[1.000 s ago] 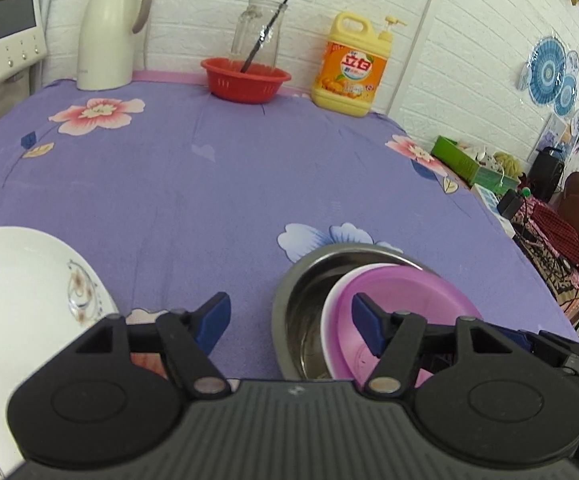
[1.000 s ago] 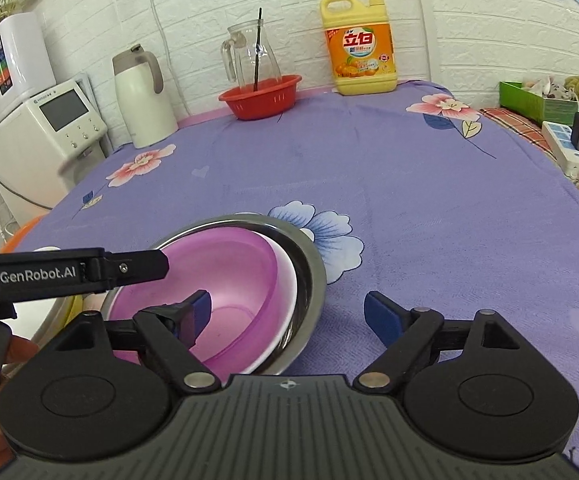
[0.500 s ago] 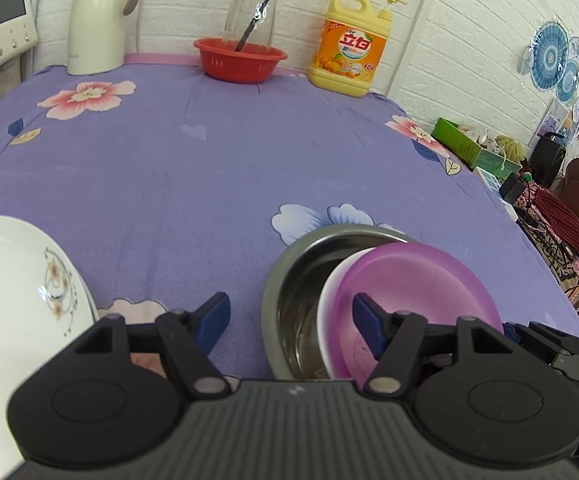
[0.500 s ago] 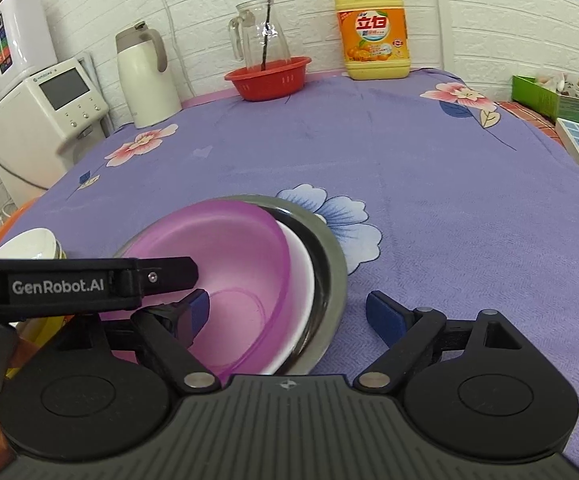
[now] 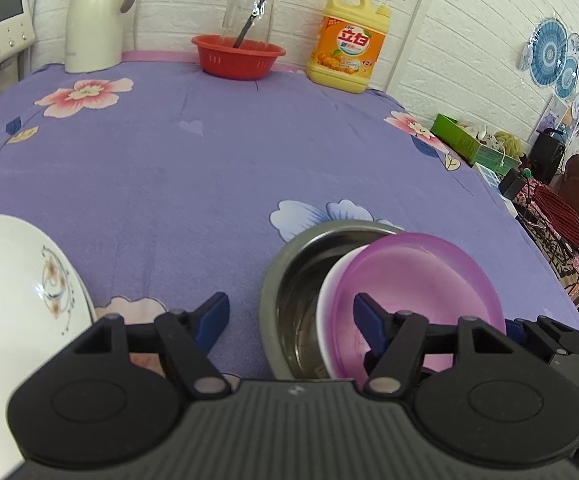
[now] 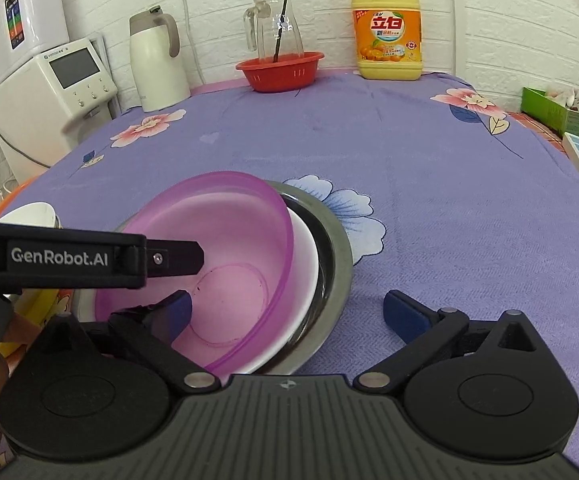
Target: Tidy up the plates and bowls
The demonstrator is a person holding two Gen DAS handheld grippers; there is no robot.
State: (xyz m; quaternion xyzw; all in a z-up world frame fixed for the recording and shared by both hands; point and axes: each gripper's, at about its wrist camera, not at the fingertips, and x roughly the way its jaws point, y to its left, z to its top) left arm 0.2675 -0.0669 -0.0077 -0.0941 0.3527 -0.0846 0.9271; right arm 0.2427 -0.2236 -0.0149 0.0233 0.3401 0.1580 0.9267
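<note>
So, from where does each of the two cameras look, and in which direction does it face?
Left wrist: sits on the left tool, facing across the purple tablecloth toward the brick wall; its open fingers show, white plate at left.
Right wrist: sits on the right tool, facing the same wall; its open fingers and the other tool's arm show.
Shared: the pink bowl tilted in the steel bowl, red basket, detergent bottle.
</note>
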